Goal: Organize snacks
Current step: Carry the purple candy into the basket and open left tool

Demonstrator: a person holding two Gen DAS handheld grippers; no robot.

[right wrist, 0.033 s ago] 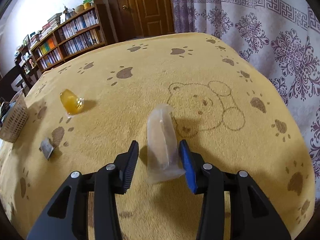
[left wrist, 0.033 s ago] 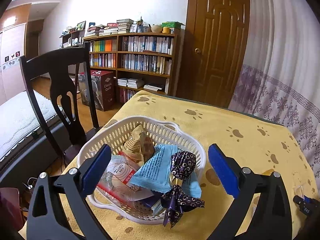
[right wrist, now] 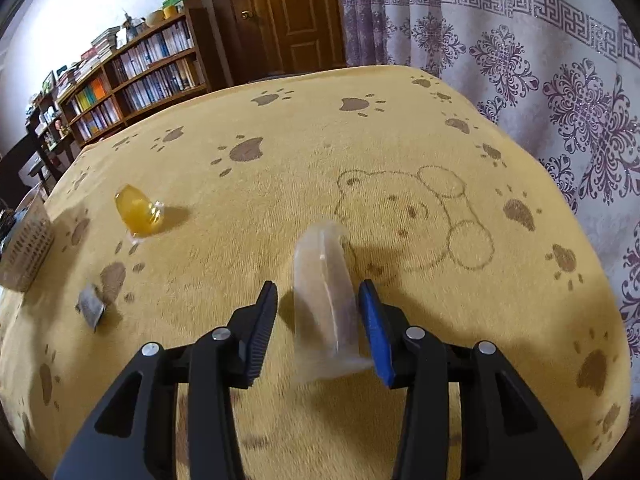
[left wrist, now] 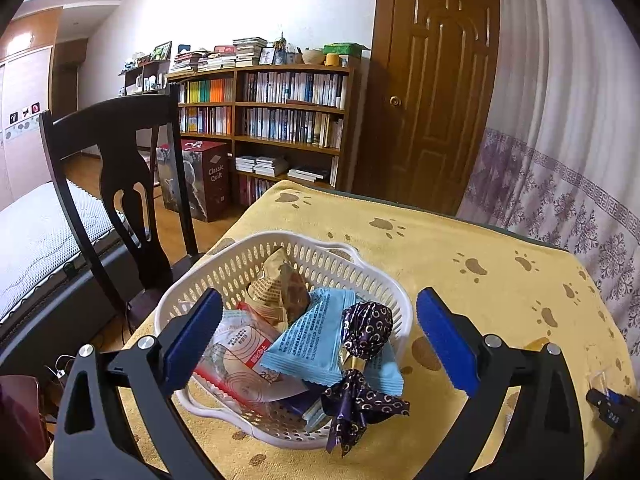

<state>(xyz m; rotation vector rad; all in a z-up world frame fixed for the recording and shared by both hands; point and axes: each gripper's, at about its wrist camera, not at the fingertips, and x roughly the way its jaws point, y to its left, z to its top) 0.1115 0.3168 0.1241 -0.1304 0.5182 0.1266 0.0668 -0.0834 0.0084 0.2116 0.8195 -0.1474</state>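
One clear pouch (right wrist: 325,300) sits between the right gripper (right wrist: 318,330)'s part-open jaws, ungripped; looks light, soft, slippery, so pinch mid-body; left gripper (left wrist: 318,344) wide open, empty.

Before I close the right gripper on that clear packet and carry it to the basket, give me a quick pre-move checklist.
1. Clear packet between right gripper fingers: ok.
2. Both pads touching it: not ok, gap at the left pad.
3. Left gripper open and empty: ok.
4. White basket has room: cannot tell, already piled.
5. Purple candy overhangs the basket rim: not ok.
6. Orange jelly cup, grey sachet clear of the right gripper: ok.
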